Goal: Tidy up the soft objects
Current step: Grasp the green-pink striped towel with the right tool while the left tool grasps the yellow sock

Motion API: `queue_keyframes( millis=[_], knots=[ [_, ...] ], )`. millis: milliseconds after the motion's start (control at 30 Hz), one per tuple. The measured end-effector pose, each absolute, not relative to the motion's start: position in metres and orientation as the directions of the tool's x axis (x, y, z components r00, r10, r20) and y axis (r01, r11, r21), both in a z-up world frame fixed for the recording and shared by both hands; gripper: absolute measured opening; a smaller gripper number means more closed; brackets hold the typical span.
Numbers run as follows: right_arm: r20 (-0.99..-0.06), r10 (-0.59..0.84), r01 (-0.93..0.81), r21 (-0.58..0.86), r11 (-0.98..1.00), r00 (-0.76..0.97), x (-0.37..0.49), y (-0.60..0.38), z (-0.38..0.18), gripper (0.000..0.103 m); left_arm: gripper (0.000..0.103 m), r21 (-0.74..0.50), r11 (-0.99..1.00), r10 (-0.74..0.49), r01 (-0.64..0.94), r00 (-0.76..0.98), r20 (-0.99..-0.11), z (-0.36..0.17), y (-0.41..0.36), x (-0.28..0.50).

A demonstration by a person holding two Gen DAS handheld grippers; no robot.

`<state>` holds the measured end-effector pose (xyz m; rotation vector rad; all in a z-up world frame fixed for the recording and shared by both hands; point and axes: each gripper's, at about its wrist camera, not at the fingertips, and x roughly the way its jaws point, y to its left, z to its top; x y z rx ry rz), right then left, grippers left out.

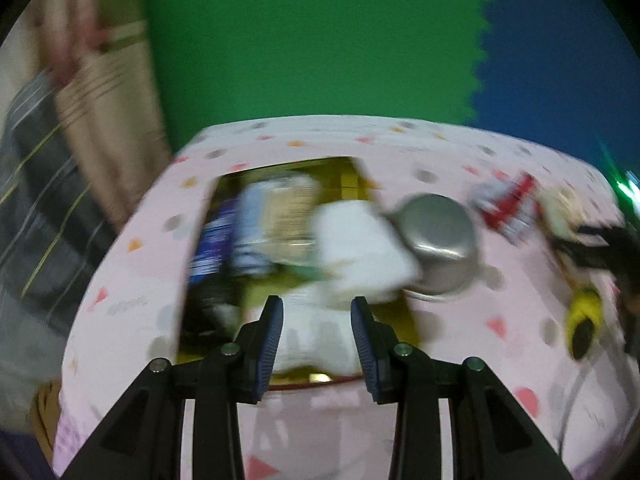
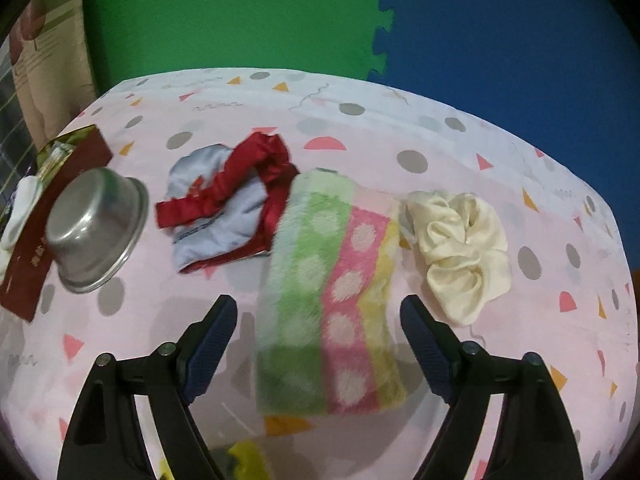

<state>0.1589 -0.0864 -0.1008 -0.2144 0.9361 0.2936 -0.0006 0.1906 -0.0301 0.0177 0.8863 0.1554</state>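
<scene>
The right gripper point(image 2: 318, 316) is hovering with fingers wide, straddling the striped towel point(image 2: 328, 300) on the tabletop point(image 2: 520, 184), probably lining up a grasp. The left gripper point(image 1: 316, 320), fingers half-spread and empty, is hanging above the box point(image 1: 280, 220) at twelve o'clock, where soft things are collecting.

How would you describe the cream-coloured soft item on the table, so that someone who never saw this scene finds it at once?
Start from the pink patterned tablecloth and find the striped fluffy towel in its middle. Directly to the right of the towel lies the cream scrunchie. It is the only plain, shiny, ruffled ring; its neighbours are multicoloured or red and blue.
</scene>
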Motion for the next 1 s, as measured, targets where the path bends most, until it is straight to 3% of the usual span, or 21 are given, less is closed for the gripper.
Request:
queue_keyframes(
  millis=[33, 67, 267, 667, 700, 733, 767, 1000],
  knots=[
    [-0.820, 0.154, -0.340, -0.052, 0.939, 0.551, 0.161, -0.087, -0.103, 0.070, 0.036, 0.078, 0.993, 0.116, -0.087, 0.623, -0.773, -0.031, 0.179, 0.002],
    [-0.825, 0.163, -0.344, -0.041, 0.938, 0.542, 0.161, -0.090, -0.106, 0.056, 0.036, 0.081, 0.996, 0.092, -0.047, 0.623, -0.777, -0.032, 0.166, 0.005],
    [-0.813, 0.182, -0.330, -0.013, 0.944, 0.552, 0.147, -0.115, -0.106, 0.045, 0.036, 0.093, 0.990, 0.010, 0.106, 0.604, -0.797, -0.041, 0.105, 0.024],
    [-0.783, 0.134, -0.215, 0.000, 0.977, 0.607, 0.113, -0.192, -0.116, 0.044, 0.036, -0.065, 0.929, -0.255, 0.365, 0.501, -0.827, -0.049, 0.009, 0.029],
    [-0.781, 0.142, -0.212, 0.013, 0.977, 0.608, 0.112, -0.194, -0.117, 0.044, 0.040, -0.074, 0.919, -0.273, 0.387, 0.490, -0.828, -0.050, 0.001, 0.028],
    [-0.775, 0.150, -0.208, 0.024, 0.978, 0.614, 0.112, -0.196, -0.117, 0.044, 0.055, -0.080, 0.909, -0.288, 0.409, 0.478, -0.830, -0.051, -0.007, 0.027],
    [-0.772, 0.151, -0.205, 0.027, 0.978, 0.618, 0.112, -0.196, -0.118, 0.045, 0.060, -0.080, 0.899, -0.298, 0.430, 0.470, -0.831, -0.051, -0.017, 0.025],
    [-0.758, 0.161, -0.206, 0.036, 0.978, 0.632, 0.112, -0.197, -0.120, 0.048, 0.062, -0.089, 0.867, -0.319, 0.490, 0.409, -0.855, -0.067, -0.053, 0.029]
  ],
)
